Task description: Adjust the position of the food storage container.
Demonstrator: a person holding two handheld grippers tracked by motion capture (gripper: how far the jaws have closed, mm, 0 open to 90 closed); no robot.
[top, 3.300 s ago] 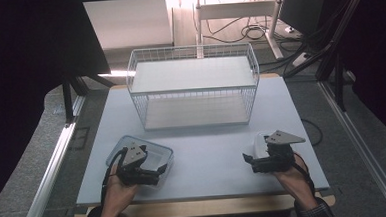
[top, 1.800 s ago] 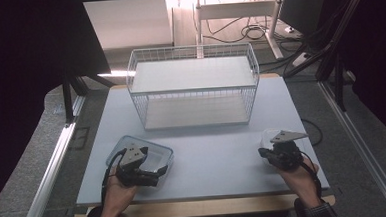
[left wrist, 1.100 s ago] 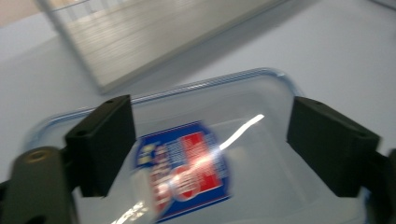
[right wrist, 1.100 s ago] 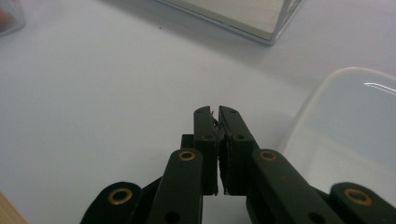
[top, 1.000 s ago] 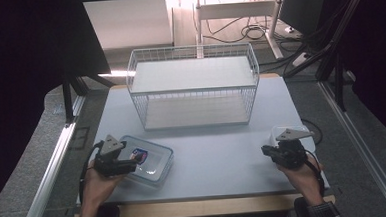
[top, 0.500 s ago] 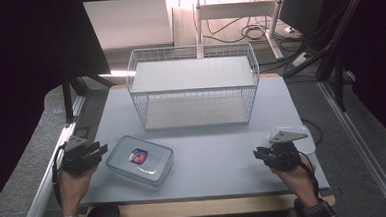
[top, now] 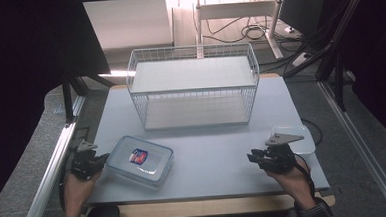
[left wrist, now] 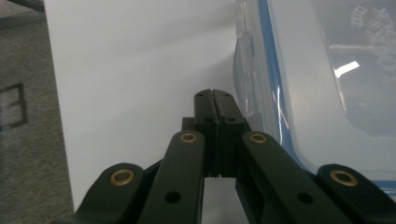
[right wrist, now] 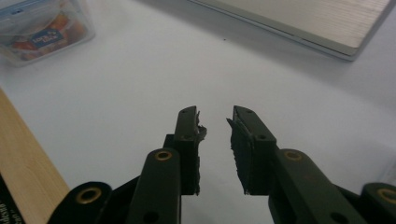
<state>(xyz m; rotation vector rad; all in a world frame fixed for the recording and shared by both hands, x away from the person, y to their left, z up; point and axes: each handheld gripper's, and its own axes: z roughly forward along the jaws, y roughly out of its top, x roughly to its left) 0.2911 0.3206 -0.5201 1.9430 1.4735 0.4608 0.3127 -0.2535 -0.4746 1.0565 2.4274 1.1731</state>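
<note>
The clear plastic food container (top: pixel 140 158) with a blue-sealed clip lid and a red and blue label lies flat on the white worktop (top: pixel 207 138), at about 8 o'clock from the worktop's middle and turned a little askew. In the left gripper view its lid edge and one side clip (left wrist: pixel 299 93) run along the 3 o'clock side of the picture.

The left gripper (top: pixel 101 159) sits just beside the container at its 9 o'clock, near the worktop's left edge. Its jaws have just been closing and now stand pressed together with nothing between them; the tips (left wrist: pixel 213 95) lie close to the container's clip, and I cannot tell whether they touch it.

The right gripper (top: pixel 252 157) is well apart, at about 4 o'clock on the worktop, pointing toward 9 o'clock. Its jaws (right wrist: pixel 215 122) stand a little apart over bare worktop and hold nothing. A second clear container (top: pixel 300 137) rests just behind it, toward 3 o'clock.

At 12 o'clock a white wire basket (top: pixel 194 86) stands at the far side of the worktop
</note>
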